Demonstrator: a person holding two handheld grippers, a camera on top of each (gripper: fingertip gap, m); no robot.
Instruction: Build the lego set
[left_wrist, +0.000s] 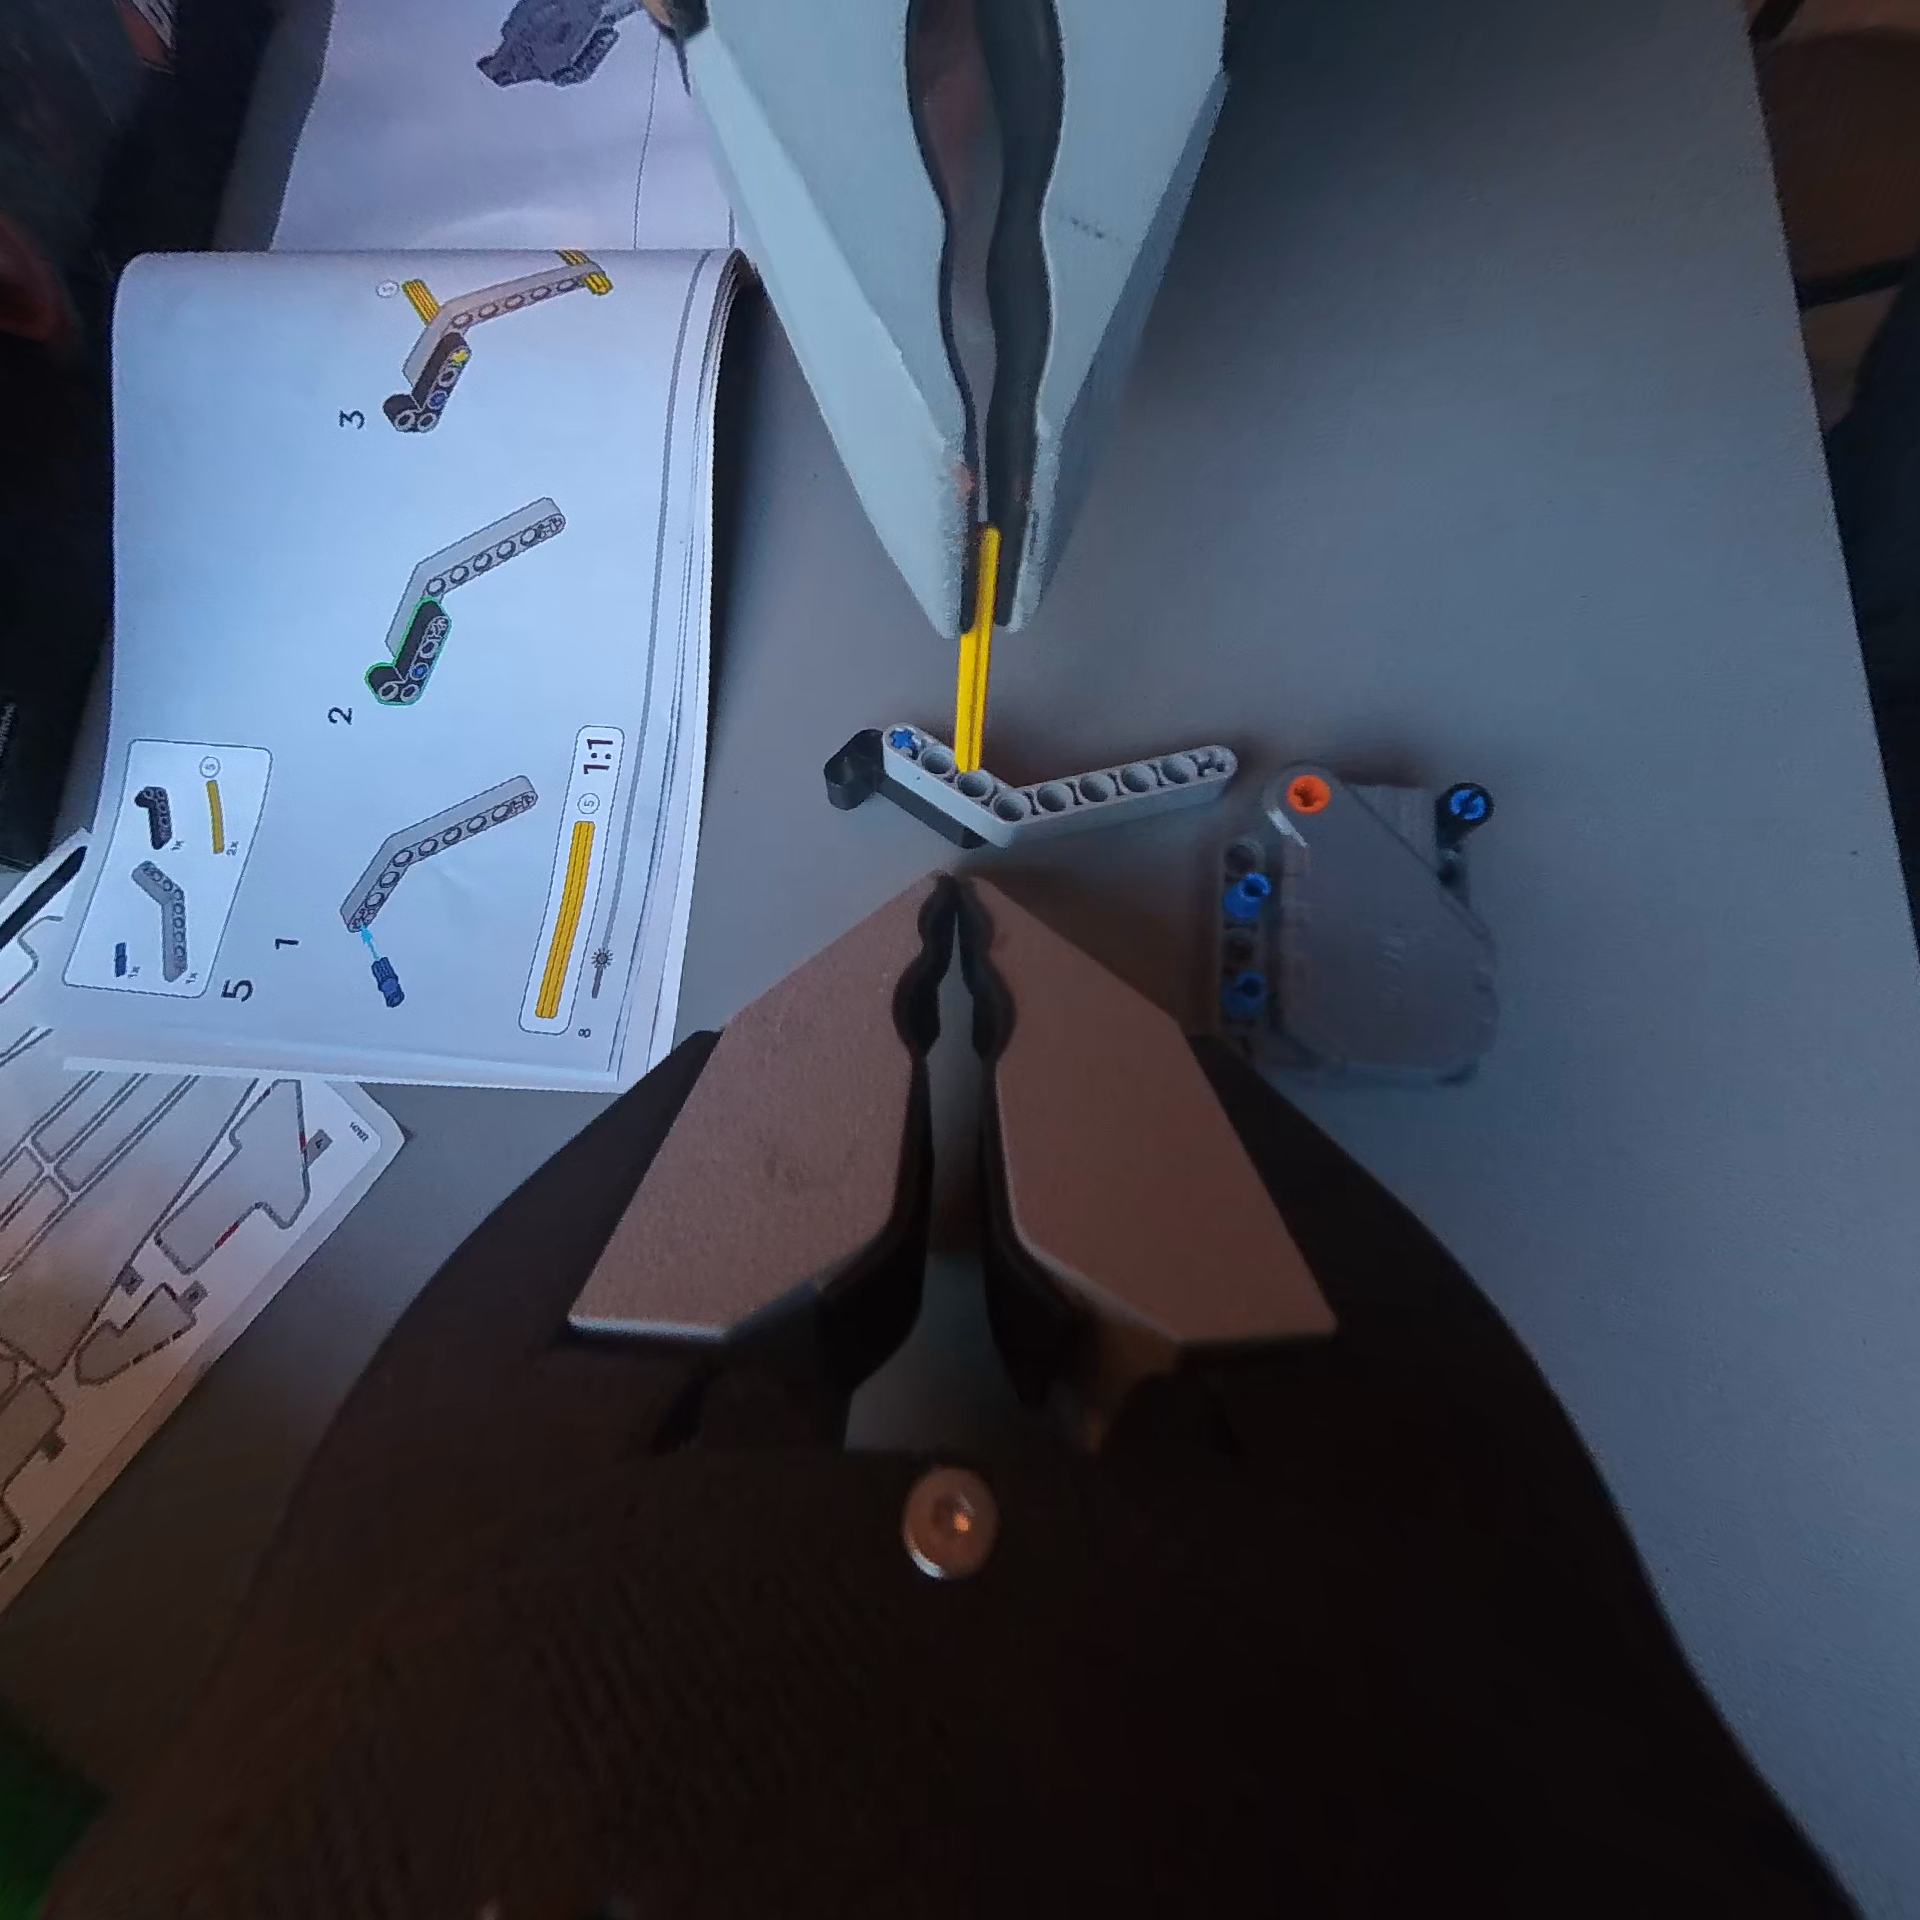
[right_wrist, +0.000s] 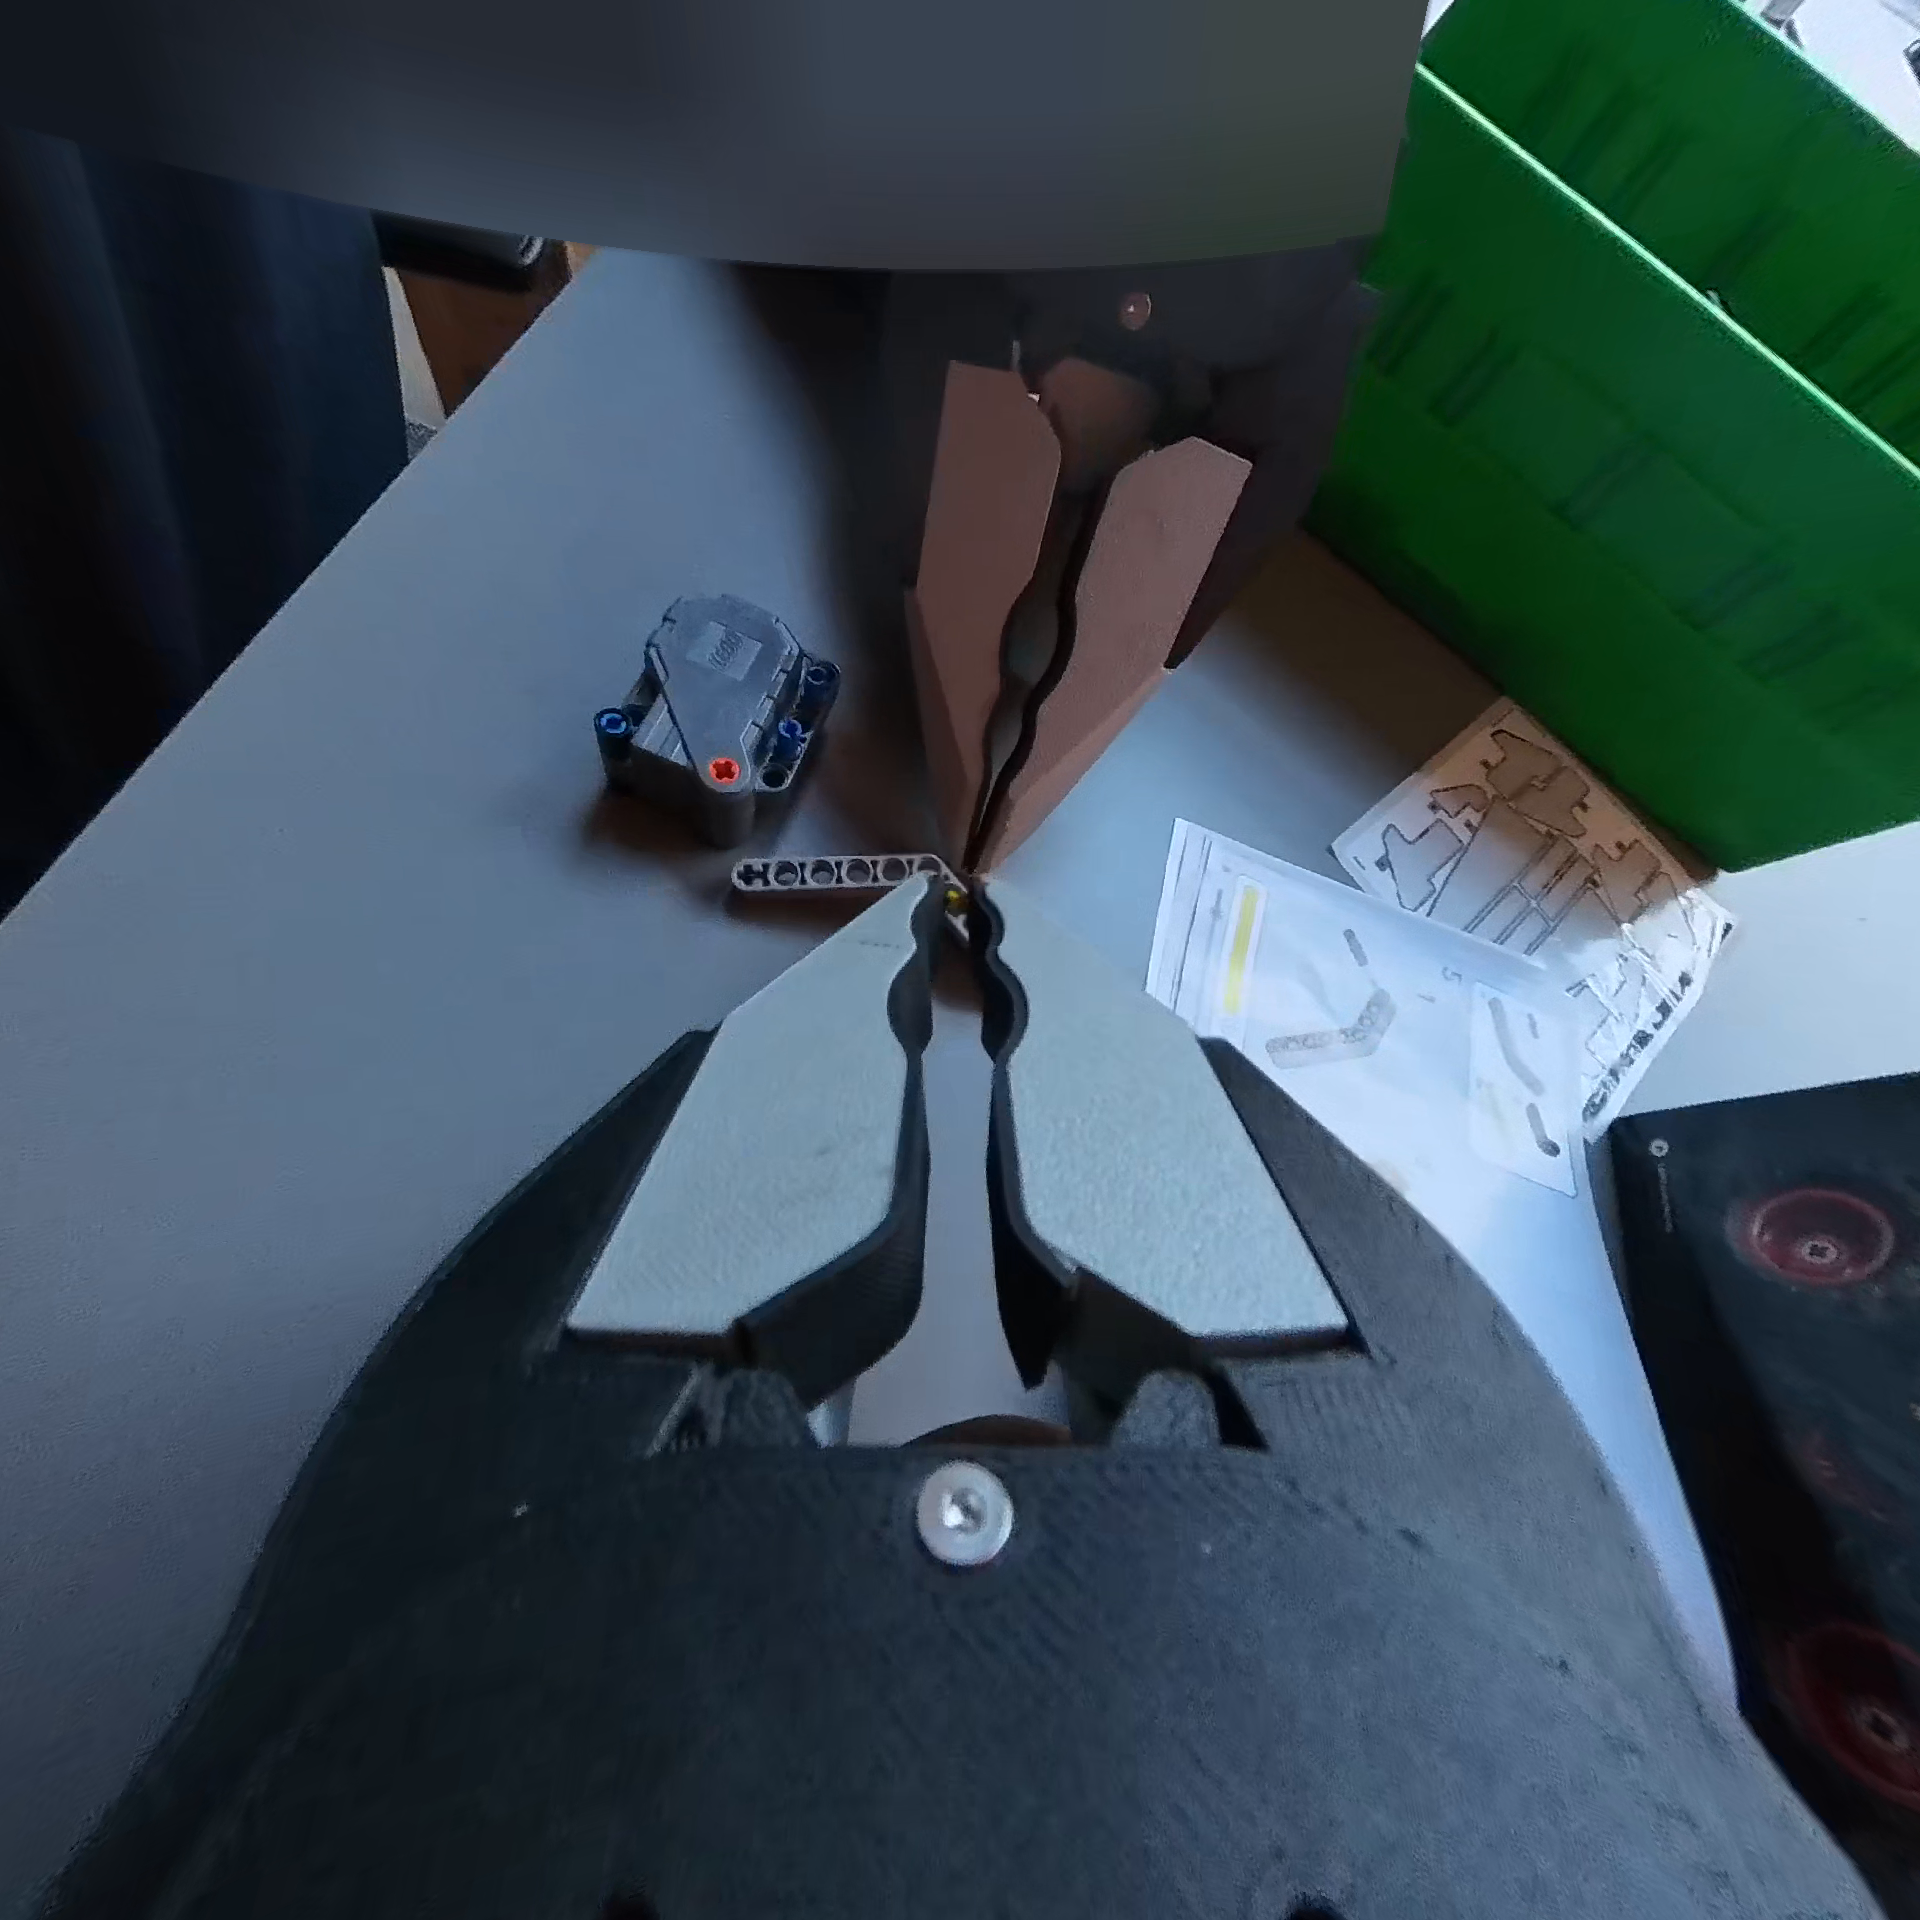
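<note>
The right claw, grey-fingered, pinches a yellow axle that runs straight on from its tips. The axle's free end meets a hole near the elbow of the bent grey liftarm, which lies flat on the bench with a black piece at its short end. So the axle's long axis crosses the liftarm's, and any push would follow the claw's own line.

The left claw, brown-fingered and pressed together on nothing, sits just on the liftarm's opposite side, tips close to the elbow; whether it touches is unclear. Beyond, to its right, rests a grey motor assembly; to its left, the open instruction booklet.
</note>
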